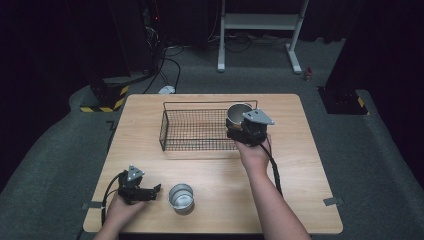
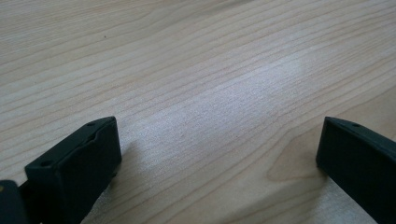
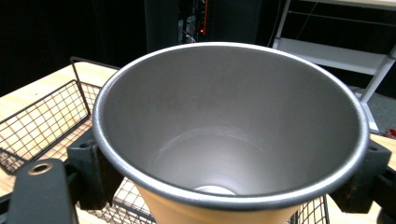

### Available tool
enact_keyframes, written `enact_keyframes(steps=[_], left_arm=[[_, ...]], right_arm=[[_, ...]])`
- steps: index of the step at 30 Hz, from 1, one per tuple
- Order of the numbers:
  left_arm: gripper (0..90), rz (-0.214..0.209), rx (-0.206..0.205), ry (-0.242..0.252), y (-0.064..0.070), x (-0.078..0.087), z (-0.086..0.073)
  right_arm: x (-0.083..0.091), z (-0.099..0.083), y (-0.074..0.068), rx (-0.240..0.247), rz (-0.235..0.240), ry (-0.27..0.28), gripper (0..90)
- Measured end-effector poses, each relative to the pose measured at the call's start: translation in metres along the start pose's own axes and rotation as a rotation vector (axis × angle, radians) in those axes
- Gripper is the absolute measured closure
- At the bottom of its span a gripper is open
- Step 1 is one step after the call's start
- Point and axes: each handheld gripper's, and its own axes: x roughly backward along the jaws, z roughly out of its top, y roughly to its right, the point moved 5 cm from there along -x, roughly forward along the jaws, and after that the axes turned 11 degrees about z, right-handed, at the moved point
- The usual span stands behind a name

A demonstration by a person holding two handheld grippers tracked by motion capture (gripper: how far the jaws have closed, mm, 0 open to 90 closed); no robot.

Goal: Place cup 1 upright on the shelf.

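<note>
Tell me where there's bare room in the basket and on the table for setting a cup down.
The wire basket floor lies bare left of the held cup in the right gripper. The table is free left of the basket and right of the forearm. The front is crowded: left gripper, second cup.

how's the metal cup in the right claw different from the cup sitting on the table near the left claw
The held cup is clamped in the right claw above the wire basket; the free cup stands on the table, untouched. The held cup is at the far right; the free cup is at the near edge, beside the open left claw. Both are bare metal, empty and mouth-up.
</note>
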Motion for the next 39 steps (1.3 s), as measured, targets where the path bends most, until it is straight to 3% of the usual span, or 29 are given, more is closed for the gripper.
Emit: enact_keyframes(steps=[19,39], left_arm=[[0.4,-0.002,0.001,0.0,0.0,0.0,0.0],[0.5,-0.007,-0.001,0.0,0.0,0.0,0.0]], right_arm=[[-0.029,0.005,0.006,-0.018,-0.019,-0.043,14.2],[-0.058,-0.013,0.017,-0.064,-0.037,-0.12,14.2]])
